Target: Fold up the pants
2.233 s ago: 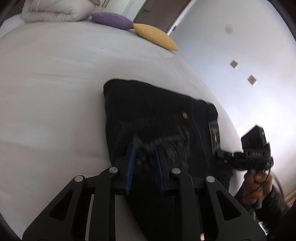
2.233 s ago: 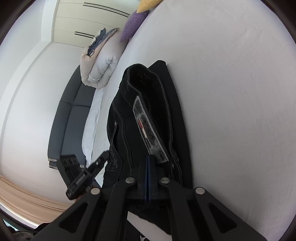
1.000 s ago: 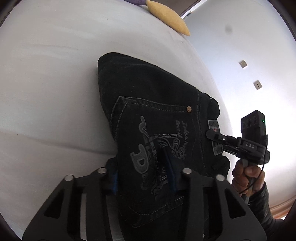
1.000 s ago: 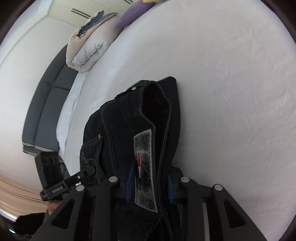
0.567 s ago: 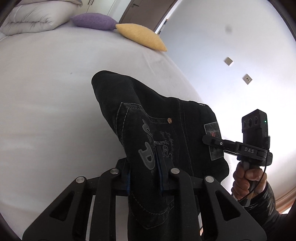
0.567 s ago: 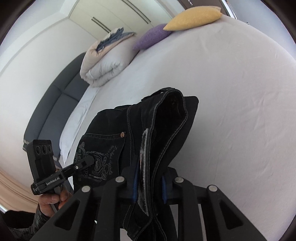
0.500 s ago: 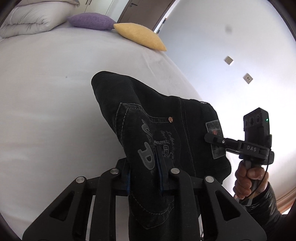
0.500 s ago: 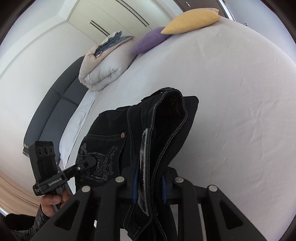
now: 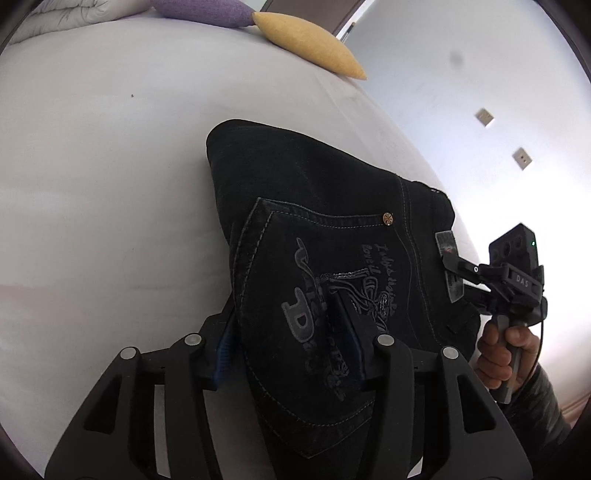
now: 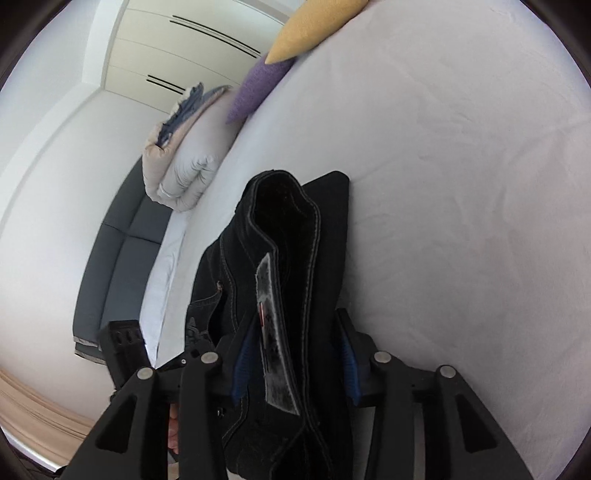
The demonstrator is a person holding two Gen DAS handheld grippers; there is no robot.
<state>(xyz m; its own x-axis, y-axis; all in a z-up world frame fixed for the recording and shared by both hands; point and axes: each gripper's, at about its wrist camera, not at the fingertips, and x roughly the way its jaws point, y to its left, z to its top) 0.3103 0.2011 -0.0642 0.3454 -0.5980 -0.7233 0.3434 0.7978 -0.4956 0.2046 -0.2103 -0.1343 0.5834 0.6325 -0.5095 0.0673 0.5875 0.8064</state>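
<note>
The black jeans lie folded on the white bed, back pocket with its embroidered design facing up and the waistband standing open like a loop at my right. My left gripper has just been opening: its blue pads stand apart with the pocket edge between them, not pinched. My right gripper has likewise been opening, its pads wide on either side of the waistband and its grey label, loose around the denim. The risk I see is that the thick denim, no longer clamped, springs back so the top layer slides off the stack, or that a pad snags the pocket seam as I pull away and drags the fold askew. A yellow cushion and a purple cushion sit well apart at the head of the bed.
</note>
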